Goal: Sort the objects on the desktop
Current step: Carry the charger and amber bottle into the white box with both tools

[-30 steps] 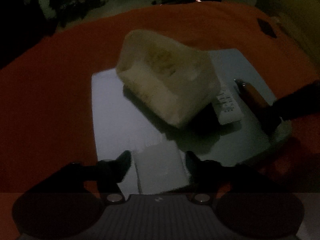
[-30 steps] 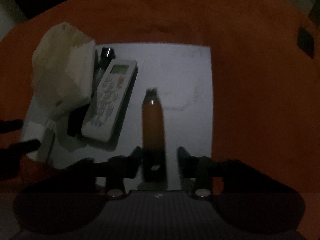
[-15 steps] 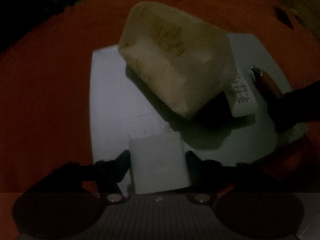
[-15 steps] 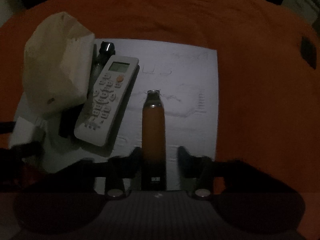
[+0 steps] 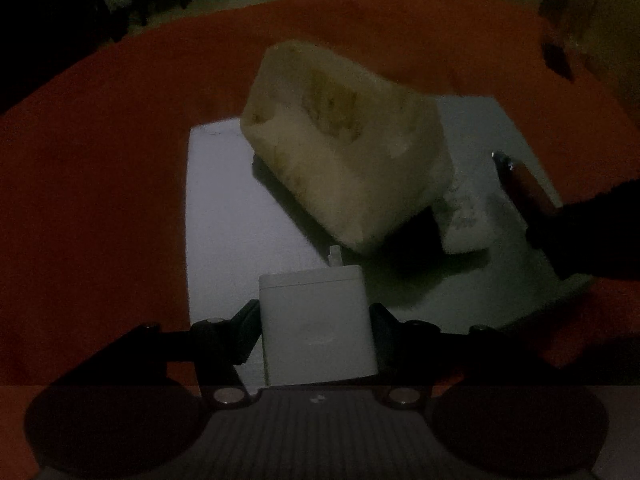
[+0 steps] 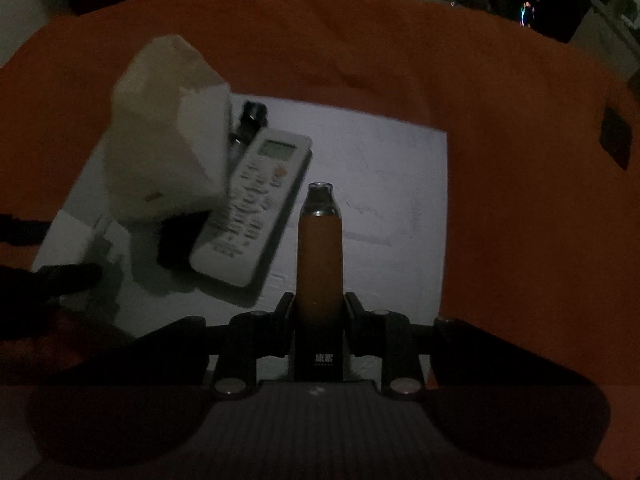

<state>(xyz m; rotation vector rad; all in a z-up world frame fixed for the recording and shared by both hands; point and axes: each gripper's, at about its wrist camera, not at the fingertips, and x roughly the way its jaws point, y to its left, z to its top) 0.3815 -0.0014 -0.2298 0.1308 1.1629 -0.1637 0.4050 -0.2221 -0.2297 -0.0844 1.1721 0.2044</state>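
My left gripper (image 5: 316, 314) is shut on a white plug-in charger block (image 5: 316, 320), whose prongs point away from me over the white sheet (image 5: 224, 208). Just beyond it stands a tilted cream plastic organizer (image 5: 344, 160). My right gripper (image 6: 320, 304) is shut on an orange cylinder with a silver tip (image 6: 320, 256), gripping its dark lower end. A white remote control (image 6: 256, 208) lies left of the cylinder, partly under the organizer (image 6: 168, 140). The left gripper's dark fingers (image 6: 68, 276) show at the left edge of the right wrist view.
The white sheet lies on an orange cloth (image 6: 520, 200) that covers the whole surface. A small black object (image 6: 252, 116) sits behind the remote. A dark square patch (image 6: 616, 140) lies on the cloth at the far right. The room beyond is dark.
Both grippers have closed, the left on the white charger and the right on the orange cylinder. The charger has come up off the sheet, and the cylinder stands more upright.
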